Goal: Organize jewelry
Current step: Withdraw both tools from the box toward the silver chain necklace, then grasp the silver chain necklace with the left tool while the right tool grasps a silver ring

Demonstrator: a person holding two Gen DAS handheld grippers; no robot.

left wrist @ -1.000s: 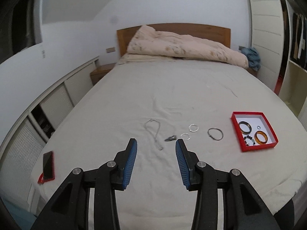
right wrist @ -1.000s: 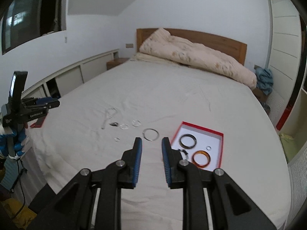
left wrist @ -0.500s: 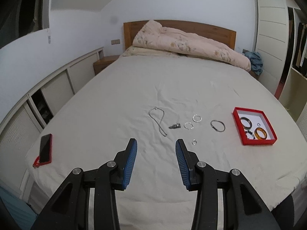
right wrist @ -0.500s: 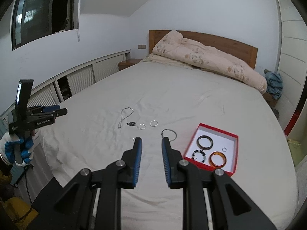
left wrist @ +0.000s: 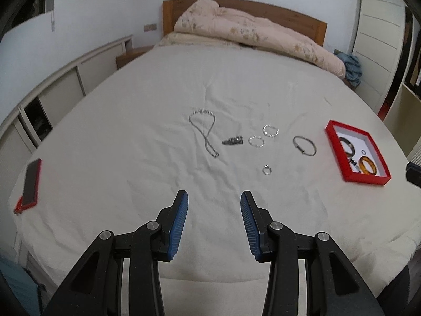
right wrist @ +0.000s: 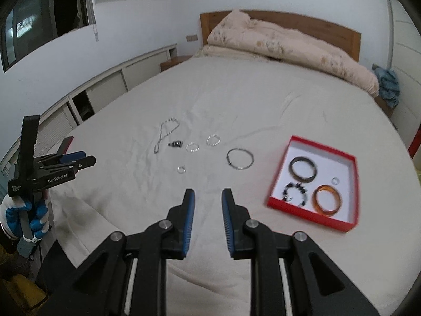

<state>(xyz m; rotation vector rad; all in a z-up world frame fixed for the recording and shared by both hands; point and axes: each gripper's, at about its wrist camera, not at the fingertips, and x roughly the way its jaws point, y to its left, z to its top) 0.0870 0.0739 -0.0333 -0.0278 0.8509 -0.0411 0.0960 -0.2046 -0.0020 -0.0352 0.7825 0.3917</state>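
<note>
Fingers of the left gripper (left wrist: 214, 222) spread wide and hold nothing above the near bed (left wrist: 158, 105) edge; the right gripper (right wrist: 208, 220) is narrower, also empty. A gloved hand (right wrist: 23, 218) grips the left handle upright. Beyond lie necklace (left wrist: 204, 134), rings, bangle (left wrist: 304, 145), and red box (left wrist: 355, 179).

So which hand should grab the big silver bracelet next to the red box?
Probably the right gripper: the silver bracelet lies just ahead of it, beside the red box. The left gripper faces the necklace instead.
</note>
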